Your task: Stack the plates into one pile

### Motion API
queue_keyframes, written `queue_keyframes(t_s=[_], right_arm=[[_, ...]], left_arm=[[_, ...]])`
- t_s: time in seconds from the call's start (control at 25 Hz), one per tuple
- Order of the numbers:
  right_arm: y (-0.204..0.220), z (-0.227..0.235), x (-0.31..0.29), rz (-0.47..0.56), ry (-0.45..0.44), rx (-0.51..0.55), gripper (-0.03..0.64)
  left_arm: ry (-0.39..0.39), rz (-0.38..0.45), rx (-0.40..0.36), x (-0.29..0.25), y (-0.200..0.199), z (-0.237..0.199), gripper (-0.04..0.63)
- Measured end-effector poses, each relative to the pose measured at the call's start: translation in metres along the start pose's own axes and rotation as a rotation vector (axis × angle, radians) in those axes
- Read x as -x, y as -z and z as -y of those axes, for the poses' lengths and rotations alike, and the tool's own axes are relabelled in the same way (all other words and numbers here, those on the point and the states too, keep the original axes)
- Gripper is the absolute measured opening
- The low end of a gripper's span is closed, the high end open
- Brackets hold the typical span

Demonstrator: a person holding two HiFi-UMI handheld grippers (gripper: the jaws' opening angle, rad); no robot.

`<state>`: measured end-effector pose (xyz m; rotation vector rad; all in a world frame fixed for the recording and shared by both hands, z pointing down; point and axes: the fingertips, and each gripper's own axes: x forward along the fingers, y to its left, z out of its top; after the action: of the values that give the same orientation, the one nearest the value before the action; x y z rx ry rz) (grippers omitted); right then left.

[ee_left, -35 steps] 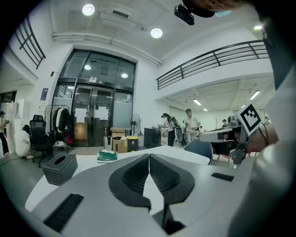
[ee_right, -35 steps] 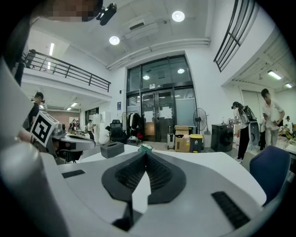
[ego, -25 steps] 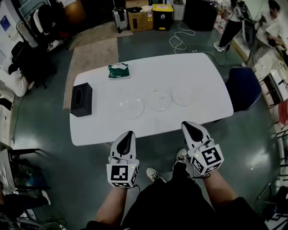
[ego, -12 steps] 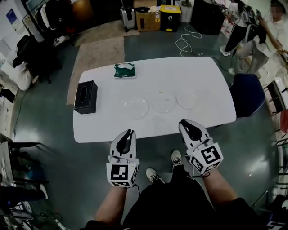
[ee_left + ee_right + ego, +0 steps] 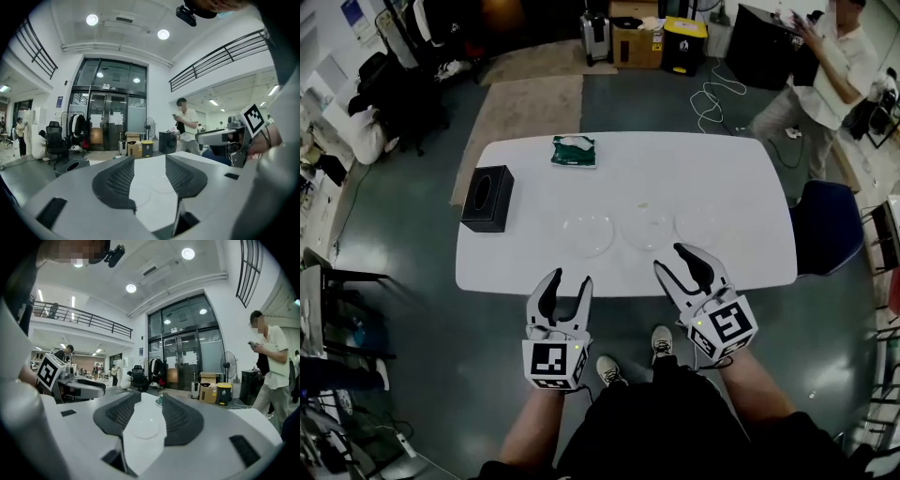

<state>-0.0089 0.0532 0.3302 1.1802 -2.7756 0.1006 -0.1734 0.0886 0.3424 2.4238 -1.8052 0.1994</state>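
Head view. 3 clear round plates on the white bench [image 5: 534,267], numbered from the left: plate 1 [image 5: 588,234], plate 2 [image 5: 645,228], plate 3 [image 5: 701,225]. Only faint rims show; depth cannot be told.

Green packet [image 5: 574,151]: print too small to read.

Standing person in a white shirt [image 5: 839,66]: head cut off at the top edge.

Wearer's forearms [image 5: 534,436]: cut off at the bottom edge.

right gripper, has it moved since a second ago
Yes. The right gripper reaches farther past the near edge of the white table, toward the clear plates; its jaws are opening, empty.
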Motion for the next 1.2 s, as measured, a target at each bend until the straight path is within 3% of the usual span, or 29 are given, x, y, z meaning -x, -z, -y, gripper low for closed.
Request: queue_keyframes(t_s=[0.56,0.88,1.2], right_arm=[[0.005,0.044,-0.031,0.030,-0.200,-0.018,0.200],[0.011,0.067,-0.037,0.038,-0.268,-0.031,0.199],[0.022,0.084,-0.038,0.020,-0.281,-0.046,0.199]], left_arm=[[-0.185,-0.028,0.000,-0.034,0.001,0.027,0.212],[-0.263,-0.029,-0.008,-0.047,0.000,0.042,0.212],[-0.302,-0.042,-0.002,-0.056,0.006,0.045,0.212]])
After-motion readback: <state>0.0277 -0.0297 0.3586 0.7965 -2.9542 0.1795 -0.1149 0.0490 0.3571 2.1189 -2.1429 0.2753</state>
